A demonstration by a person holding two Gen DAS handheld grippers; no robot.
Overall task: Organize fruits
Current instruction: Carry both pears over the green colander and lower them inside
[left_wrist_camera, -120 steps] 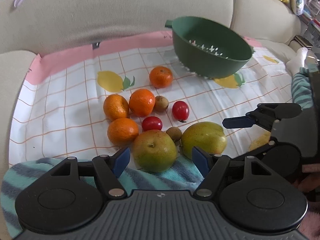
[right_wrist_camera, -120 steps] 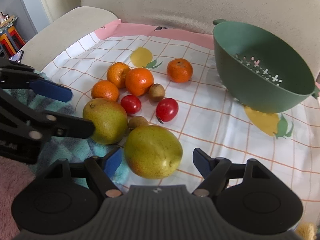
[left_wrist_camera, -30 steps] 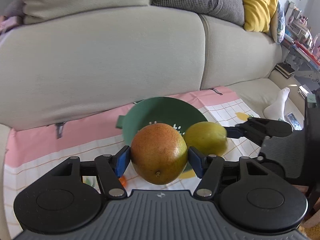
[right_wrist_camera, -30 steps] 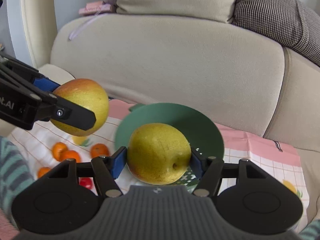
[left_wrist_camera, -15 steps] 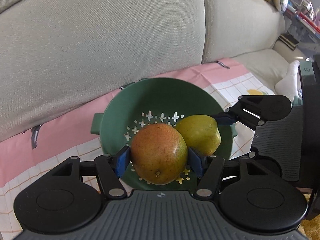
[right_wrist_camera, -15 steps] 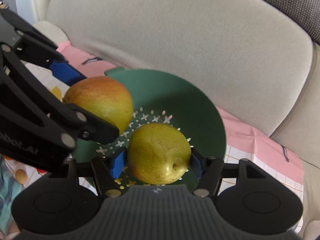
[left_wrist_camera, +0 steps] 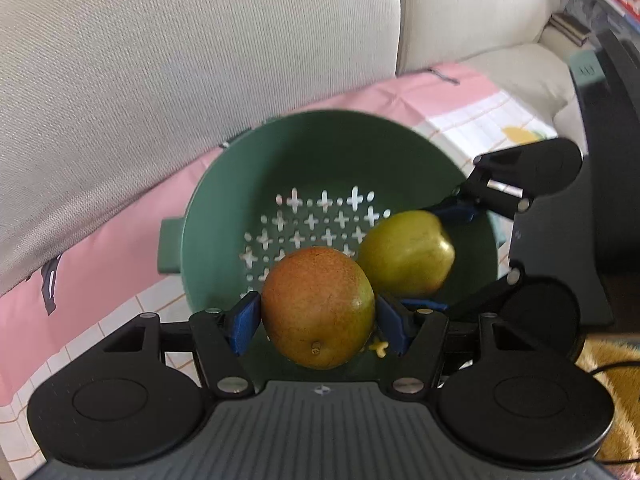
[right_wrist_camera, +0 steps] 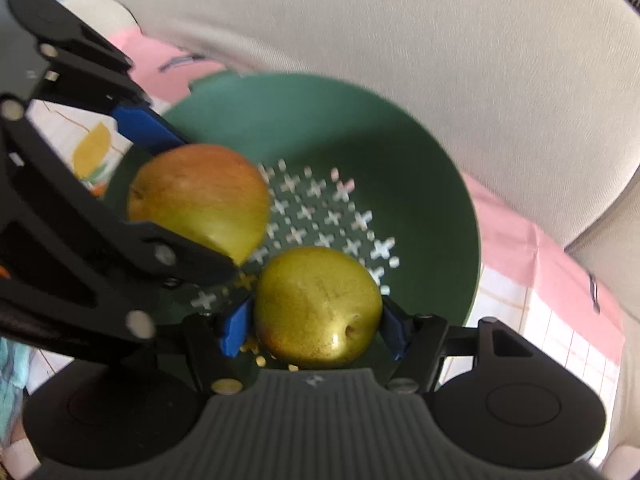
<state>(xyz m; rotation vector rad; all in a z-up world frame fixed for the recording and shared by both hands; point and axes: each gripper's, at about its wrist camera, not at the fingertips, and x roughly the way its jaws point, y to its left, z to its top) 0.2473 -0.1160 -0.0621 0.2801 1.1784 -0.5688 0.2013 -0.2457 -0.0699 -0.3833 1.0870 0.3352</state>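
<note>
The reddish-green pear (left_wrist_camera: 318, 306) sits pinched between the blue pads of the left gripper (left_wrist_camera: 318, 322), stem end facing the camera, and hangs inside the mouth of the green colander (left_wrist_camera: 224, 216), over the near part of its cross-shaped holes. Just beside it, to its right in the left wrist view, the yellow-green pear (right_wrist_camera: 318, 306) is clamped the same way between the pads of the right gripper (right_wrist_camera: 316, 326), its dimpled end turned toward that camera. Both fruits are within the colander's rim; whether either touches the perforated bottom I cannot tell. In the right wrist view the two pears are close together and whether they touch is unclear, with the left gripper's black finger crossing in front of the reddish one. The colander has a small lug handle on its left side and stands on a cloth (left_wrist_camera: 100, 256) with a pink border and a white checked field printed with yellow lemons. The cloth lies on the seat of a beige sofa (left_wrist_camera: 180, 60), whose back cushions rise right behind the colander. At the far left edge of the right wrist view a bit of orange fruit (right_wrist_camera: 98, 189) shows on the cloth beyond the colander's rim.
</note>
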